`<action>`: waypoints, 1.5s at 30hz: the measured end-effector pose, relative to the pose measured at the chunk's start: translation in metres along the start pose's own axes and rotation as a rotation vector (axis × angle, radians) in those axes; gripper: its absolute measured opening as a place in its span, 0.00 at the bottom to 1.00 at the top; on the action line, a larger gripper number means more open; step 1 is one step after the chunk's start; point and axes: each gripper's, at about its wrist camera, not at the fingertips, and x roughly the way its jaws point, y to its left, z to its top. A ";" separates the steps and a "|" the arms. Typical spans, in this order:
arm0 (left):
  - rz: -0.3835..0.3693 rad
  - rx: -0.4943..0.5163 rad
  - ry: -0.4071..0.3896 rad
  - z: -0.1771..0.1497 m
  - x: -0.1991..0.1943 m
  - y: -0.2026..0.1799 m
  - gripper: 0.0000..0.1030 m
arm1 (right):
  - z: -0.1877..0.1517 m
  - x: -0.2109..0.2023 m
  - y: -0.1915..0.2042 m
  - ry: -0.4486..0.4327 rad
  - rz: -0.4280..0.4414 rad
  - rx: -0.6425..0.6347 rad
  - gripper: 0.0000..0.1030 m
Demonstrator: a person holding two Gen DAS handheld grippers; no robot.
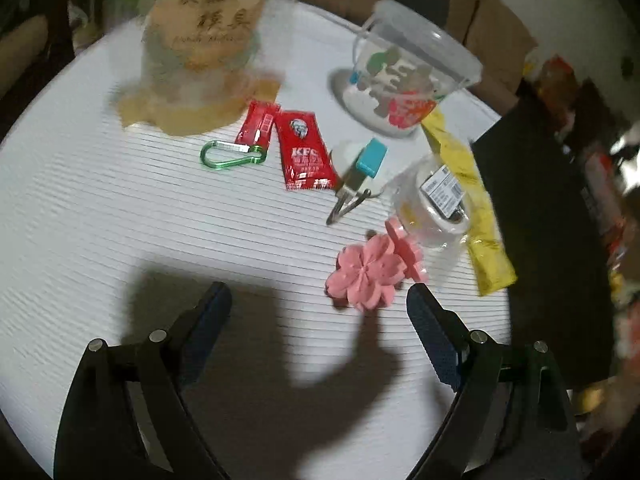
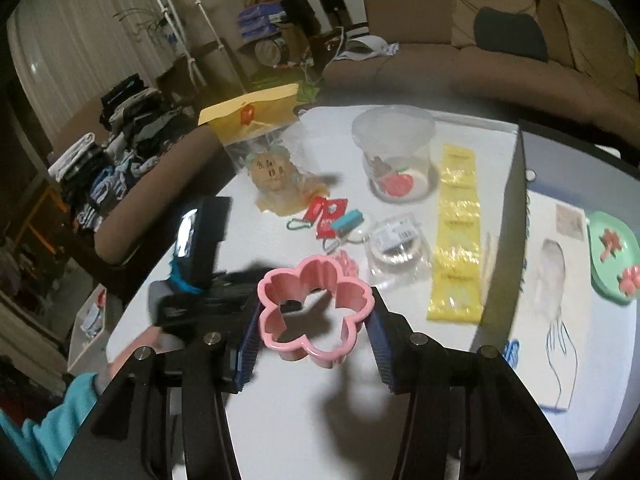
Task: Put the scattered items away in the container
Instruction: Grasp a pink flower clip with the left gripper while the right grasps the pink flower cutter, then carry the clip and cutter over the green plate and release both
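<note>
1. Cutter (image 2: 316, 314), a pink flower-shaped ring, sits between the blue pads of the right hand-held gripper (image 2: 314, 330), which is clenched on its outer petals and holds it clear of the counter (image 2: 280, 420), over the near part.
2. Judged step: carry the cutter to the tub (image 2: 394, 152), the clear container standing toward the far edge of the counter, and drop it in. The grip is across thin curved walls, so I would keep it firm but not crushing and keep the ring level on the way.
3. Approach from above the tub's rim, well over the tape roll (image 2: 396, 246) and the yellow strip (image 2: 456, 232) that lie between, and let go only once the ring is inside the mouth; the tub looks light and could tip if nudged.
4. Left hand-held gripper (image 1: 320, 304) hovers released and empty over the near part of the counter, near the pink stamp (image 1: 368, 270). That piece looks like the next pick.
5. Other loose items wait mid-counter: ketchup packets (image 1: 304, 152), a green carabiner (image 1: 232, 154), and a teal clip (image 1: 360, 176).
6. Hard to make out:
   - both views are motion-blurred, worst at the bag (image 1: 204, 48) by the far left edge;
   - whether the tub holds anything besides its printed pictures I cannot tell;
   - how deep the pads sit on the cutter's far petals is hidden by the ring itself;
   - the dark object at the right edge in the left wrist view is cut off and unidentifiable.
</note>
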 end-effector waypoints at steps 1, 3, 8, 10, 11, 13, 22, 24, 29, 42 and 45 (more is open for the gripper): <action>0.009 0.014 -0.011 0.000 0.001 -0.003 0.86 | -0.004 -0.002 0.000 0.000 -0.002 -0.002 0.49; 0.001 0.018 -0.045 0.000 0.003 -0.005 0.86 | -0.009 -0.007 -0.001 -0.001 -0.007 -0.007 0.49; 0.034 0.100 -0.149 -0.002 0.009 -0.009 0.83 | -0.020 -0.013 -0.005 0.002 -0.003 0.006 0.49; 0.051 0.103 -0.172 -0.003 0.009 -0.007 0.54 | -0.022 -0.015 -0.006 0.003 -0.002 0.005 0.49; 0.043 0.092 -0.166 -0.001 0.010 -0.006 0.20 | -0.023 -0.016 -0.006 0.003 -0.004 0.002 0.49; 0.008 0.050 -0.143 0.002 0.009 0.001 0.20 | -0.024 -0.018 -0.006 0.000 -0.008 -0.005 0.49; -0.112 -0.092 -0.184 0.012 -0.035 0.018 0.11 | -0.021 -0.041 -0.019 -0.055 0.003 0.031 0.49; -0.181 -0.121 -0.204 0.016 -0.050 0.016 0.11 | -0.018 -0.053 -0.024 -0.069 -0.007 0.038 0.49; -0.321 -0.101 -0.245 0.027 -0.089 -0.018 0.11 | -0.011 -0.093 -0.057 -0.101 -0.073 0.059 0.49; -0.393 0.188 -0.021 0.088 -0.069 -0.260 0.11 | 0.028 -0.135 -0.233 0.026 -0.329 0.226 0.49; -0.396 0.175 0.065 0.094 -0.031 -0.299 0.11 | 0.036 -0.098 -0.256 0.116 -0.380 0.214 0.49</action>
